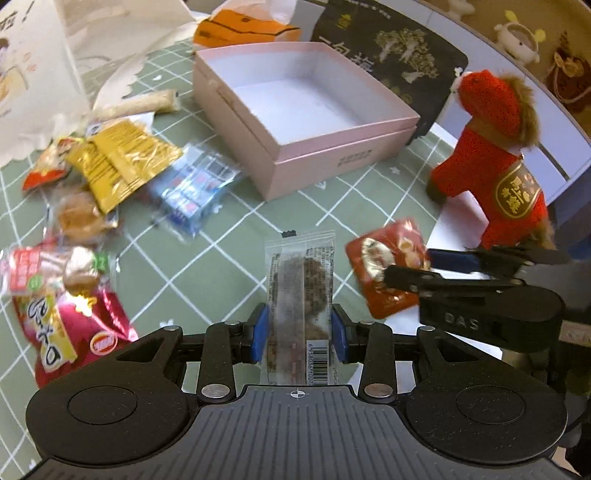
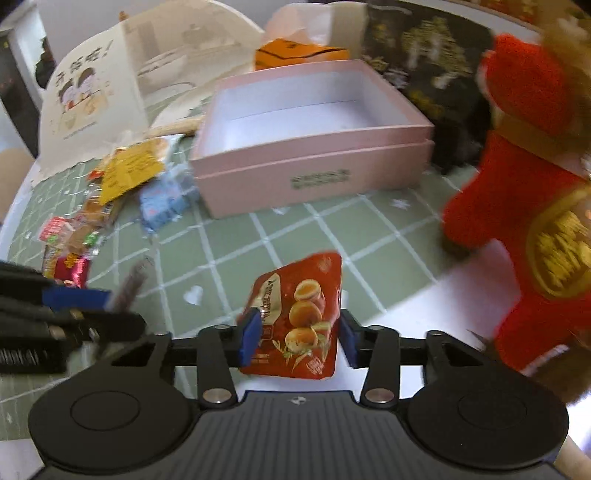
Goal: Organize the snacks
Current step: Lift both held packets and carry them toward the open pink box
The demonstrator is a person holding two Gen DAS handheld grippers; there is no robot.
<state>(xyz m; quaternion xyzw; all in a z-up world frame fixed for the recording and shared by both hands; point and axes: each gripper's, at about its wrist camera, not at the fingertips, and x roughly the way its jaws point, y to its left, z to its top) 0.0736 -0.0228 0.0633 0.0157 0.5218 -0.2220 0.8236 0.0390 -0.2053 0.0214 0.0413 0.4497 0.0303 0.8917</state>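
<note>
An open pink box [image 1: 325, 147] stands empty on the green checked cloth; it also shows in the right wrist view [image 2: 314, 173]. My left gripper [image 1: 299, 332] is shut on a clear packet of brown snack [image 1: 299, 284] and holds it above the cloth. My right gripper [image 2: 297, 339] is shut on a red snack packet [image 2: 299, 317] with round cakes printed on it. The right gripper [image 1: 406, 266] and its red packet [image 1: 384, 269] also show in the left wrist view. The left gripper [image 2: 103, 306] shows at the left in the right wrist view.
A pile of loose snack packets [image 1: 122, 162] lies left of the box, with a pink bag [image 1: 70, 325] nearer. A red plush toy [image 1: 495, 155] stands right of the box. An orange box [image 1: 243, 29], a black bag [image 1: 399, 48] and white paper [image 2: 96, 107] lie behind.
</note>
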